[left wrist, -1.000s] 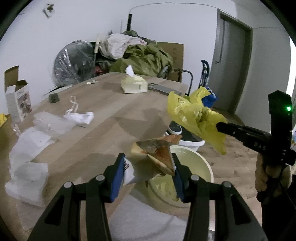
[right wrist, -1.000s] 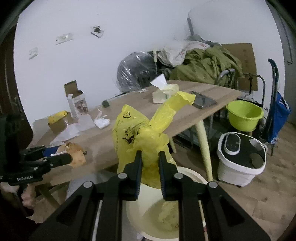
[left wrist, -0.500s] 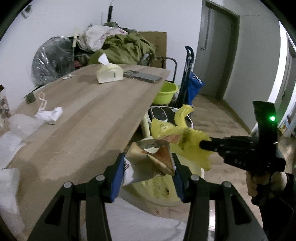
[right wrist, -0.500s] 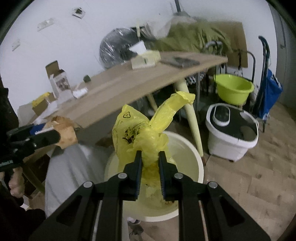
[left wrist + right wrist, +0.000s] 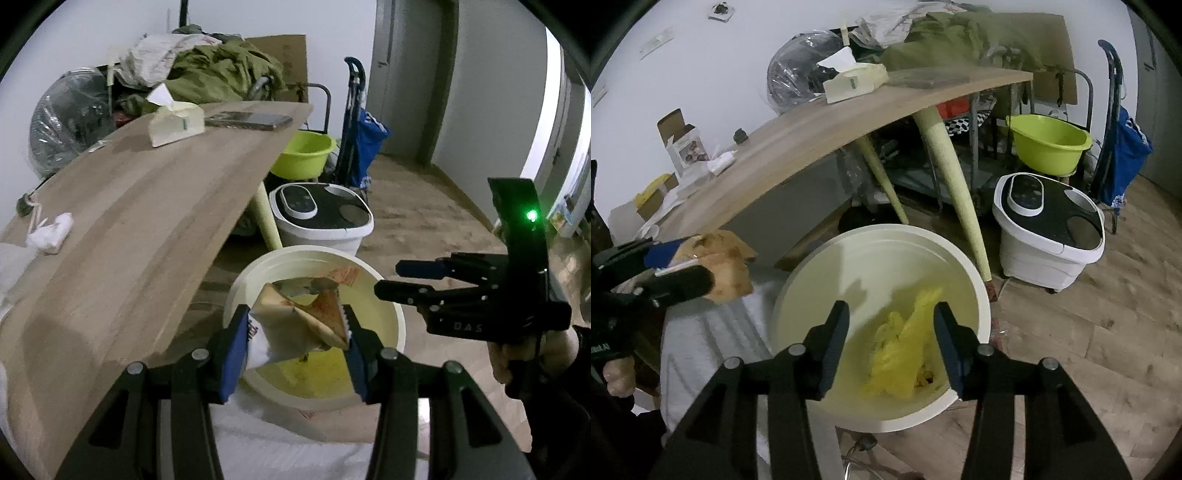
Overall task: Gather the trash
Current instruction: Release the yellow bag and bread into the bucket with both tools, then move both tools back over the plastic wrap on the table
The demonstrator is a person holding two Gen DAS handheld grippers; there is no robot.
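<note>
My left gripper [image 5: 295,321] is shut on a crumpled brown-and-white paper wrapper [image 5: 303,317] and holds it over the near rim of the cream round bin [image 5: 400,328]. My right gripper [image 5: 890,314] is open and empty above the bin [image 5: 982,295]. The yellow plastic bag [image 5: 905,350] lies inside the bin, below the right gripper's fingers. The right gripper also shows in the left wrist view [image 5: 391,277] at the bin's right side. The left gripper with the wrapper [image 5: 727,266] shows at the left of the right wrist view.
A wooden table [image 5: 147,206] with a tissue box [image 5: 175,123], a phone [image 5: 247,120] and crumpled white tissue [image 5: 50,232] stands left. On the floor beyond the bin are a white-and-black appliance [image 5: 1049,229], a green basin [image 5: 1049,144] and a blue trolley bag [image 5: 1123,155].
My right gripper has opened and let go of the yellow bag, which has dropped into the bin. My left gripper has moved off the table edge toward the bin with the wrapper.
</note>
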